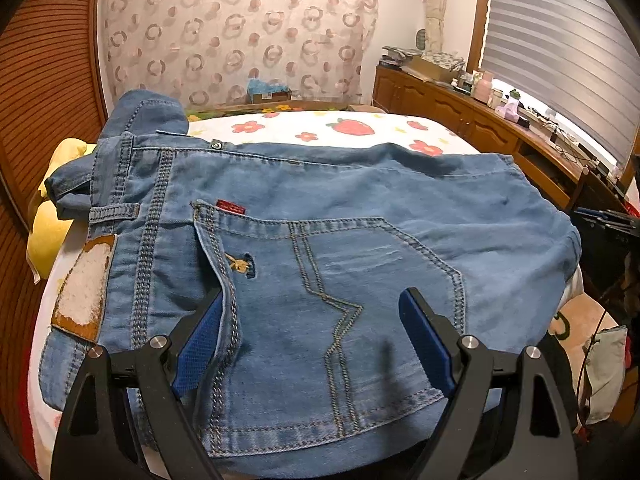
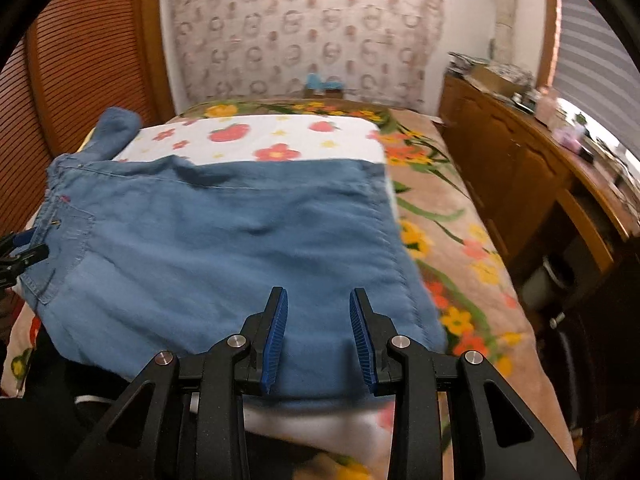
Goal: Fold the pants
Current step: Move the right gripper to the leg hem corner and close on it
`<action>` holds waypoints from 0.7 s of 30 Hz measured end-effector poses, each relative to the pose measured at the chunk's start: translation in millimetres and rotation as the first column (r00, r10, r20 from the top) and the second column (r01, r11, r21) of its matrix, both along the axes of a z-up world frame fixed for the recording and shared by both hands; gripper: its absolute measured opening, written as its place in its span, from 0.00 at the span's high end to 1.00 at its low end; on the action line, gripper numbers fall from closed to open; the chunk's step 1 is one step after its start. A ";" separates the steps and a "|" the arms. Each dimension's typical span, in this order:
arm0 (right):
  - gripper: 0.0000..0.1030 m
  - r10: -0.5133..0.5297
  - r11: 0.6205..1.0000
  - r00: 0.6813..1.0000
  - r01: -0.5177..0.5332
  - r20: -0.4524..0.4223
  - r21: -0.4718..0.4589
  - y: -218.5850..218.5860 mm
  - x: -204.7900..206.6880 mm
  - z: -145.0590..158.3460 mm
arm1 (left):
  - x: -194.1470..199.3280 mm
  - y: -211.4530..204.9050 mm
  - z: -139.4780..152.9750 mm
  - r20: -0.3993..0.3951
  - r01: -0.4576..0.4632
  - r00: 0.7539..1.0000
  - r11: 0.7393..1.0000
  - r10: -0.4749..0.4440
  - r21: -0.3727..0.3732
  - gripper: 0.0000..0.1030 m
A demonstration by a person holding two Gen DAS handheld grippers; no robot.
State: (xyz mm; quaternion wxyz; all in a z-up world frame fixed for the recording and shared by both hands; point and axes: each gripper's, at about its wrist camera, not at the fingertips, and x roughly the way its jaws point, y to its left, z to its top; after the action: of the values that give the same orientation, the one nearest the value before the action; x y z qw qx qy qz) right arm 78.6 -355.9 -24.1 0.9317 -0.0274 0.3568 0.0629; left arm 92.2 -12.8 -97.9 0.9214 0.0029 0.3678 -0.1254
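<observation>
Left wrist view: the left gripper hangs over the back pocket of the jeans, its two blue-padded fingers spread wide with nothing between them; the left finger sits just beside the pocket's loose raised edge, though whether it touches the cloth cannot be told. The jeans lie folded across the near part of the bed, waistband to the left, where a worn leather patch and a belt loop show, and a small red tag marks the pocket's top corner. Beyond the denim lies a white sheet printed with strawberries and flowers, and a yellow pillow pokes out at the left edge. Farther right a wooden sideboard runs below a window blind. In the right wrist view, the right gripper hovers at the near hem side of the jeans, fingers parted and holding nothing, the denim lying between and beneath the blue pads. The left gripper's tip shows at the far left edge by the pocket. Past the jeans come the white sheet, a floral blanket and the patterned curtain.
</observation>
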 end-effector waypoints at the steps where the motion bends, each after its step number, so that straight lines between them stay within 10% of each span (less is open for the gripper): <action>1: 0.68 -0.012 1.000 1.000 0.012 -0.002 0.001 -1.8 -1.5 -1.2 | -0.6 -0.3 -0.6 -0.001 0.000 1.000 1.000 0.000 0.000 0.16; 21: 0.63 -0.149 0.984 0.987 0.154 -0.057 0.094 -27.0 8.1 -18.8 | -2.2 -3.7 -9.7 -0.027 -0.001 1.000 1.000 0.002 0.026 0.16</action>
State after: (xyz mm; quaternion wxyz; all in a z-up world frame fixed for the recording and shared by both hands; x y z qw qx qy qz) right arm 86.7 -383.0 -42.9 0.9247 0.0473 0.3775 0.0100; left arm 90.0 -16.5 -107.5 0.9164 0.0129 0.3817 -0.1200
